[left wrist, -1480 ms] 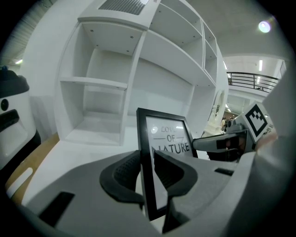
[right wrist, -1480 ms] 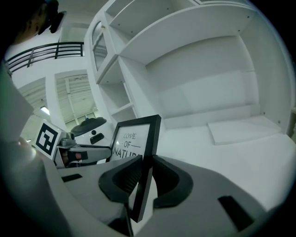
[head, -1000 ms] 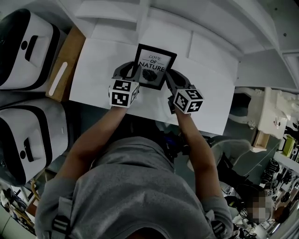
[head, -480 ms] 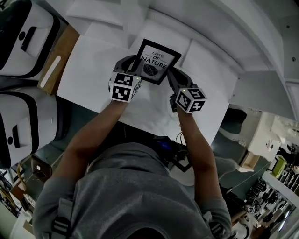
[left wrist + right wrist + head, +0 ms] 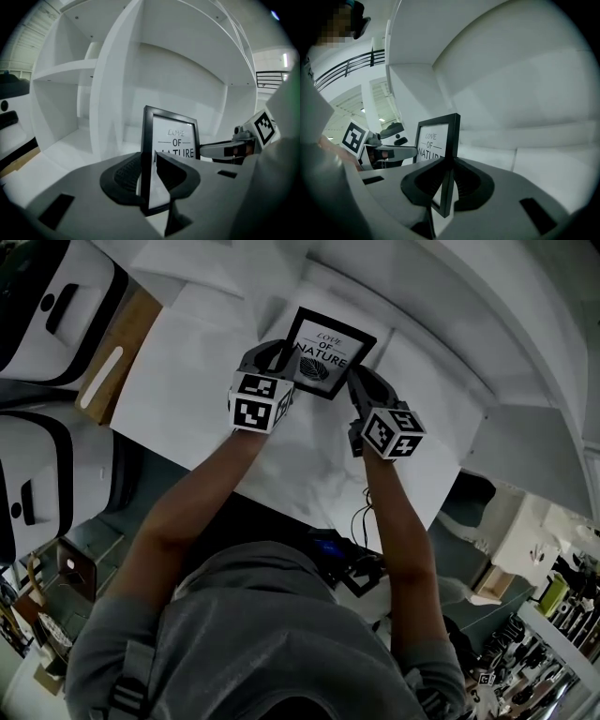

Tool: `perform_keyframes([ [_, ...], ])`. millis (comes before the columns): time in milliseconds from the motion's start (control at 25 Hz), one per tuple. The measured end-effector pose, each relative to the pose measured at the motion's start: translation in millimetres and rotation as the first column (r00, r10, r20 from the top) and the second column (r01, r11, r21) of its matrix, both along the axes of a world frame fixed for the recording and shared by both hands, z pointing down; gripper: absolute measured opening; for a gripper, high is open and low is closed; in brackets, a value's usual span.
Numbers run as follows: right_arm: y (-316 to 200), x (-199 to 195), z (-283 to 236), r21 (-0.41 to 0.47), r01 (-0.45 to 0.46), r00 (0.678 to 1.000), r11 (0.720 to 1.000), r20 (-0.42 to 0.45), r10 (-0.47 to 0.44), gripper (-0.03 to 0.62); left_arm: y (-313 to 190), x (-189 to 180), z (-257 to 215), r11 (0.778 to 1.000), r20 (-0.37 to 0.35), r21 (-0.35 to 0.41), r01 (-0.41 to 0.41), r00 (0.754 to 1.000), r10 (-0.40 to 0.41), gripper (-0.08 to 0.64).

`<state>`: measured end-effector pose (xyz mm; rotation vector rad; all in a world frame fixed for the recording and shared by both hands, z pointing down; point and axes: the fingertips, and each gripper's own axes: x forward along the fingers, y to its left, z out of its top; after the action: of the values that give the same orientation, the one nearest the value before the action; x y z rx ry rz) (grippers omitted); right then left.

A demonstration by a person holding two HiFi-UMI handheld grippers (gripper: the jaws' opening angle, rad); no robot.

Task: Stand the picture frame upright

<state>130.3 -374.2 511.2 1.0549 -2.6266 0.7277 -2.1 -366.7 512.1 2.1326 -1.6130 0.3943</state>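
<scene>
Clamping flat, rectangular, black-edged picture frame.

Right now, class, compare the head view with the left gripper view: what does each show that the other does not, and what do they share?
Only the head view: the person's forearms, the grey shirt, and the wooden board left of the white surface. Only the left gripper view: the shelf behind, and the left gripper close up, clamped on one edge of the picture frame. Both: that frame and the right gripper, whose jaws have just been closing on its other edge.
</scene>
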Motion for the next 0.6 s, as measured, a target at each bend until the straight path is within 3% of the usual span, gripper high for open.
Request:
perform_keyframes([
  [600, -105.9, 7.1, -24.2, 0.11, -0.079, 0.997, 0.991, 0.021, 0.077, 0.069, -108.3, 5.9, -18.3, 0.995, -0.027, 0.094, 0.043, 0.999, -0.041, 0.097],
])
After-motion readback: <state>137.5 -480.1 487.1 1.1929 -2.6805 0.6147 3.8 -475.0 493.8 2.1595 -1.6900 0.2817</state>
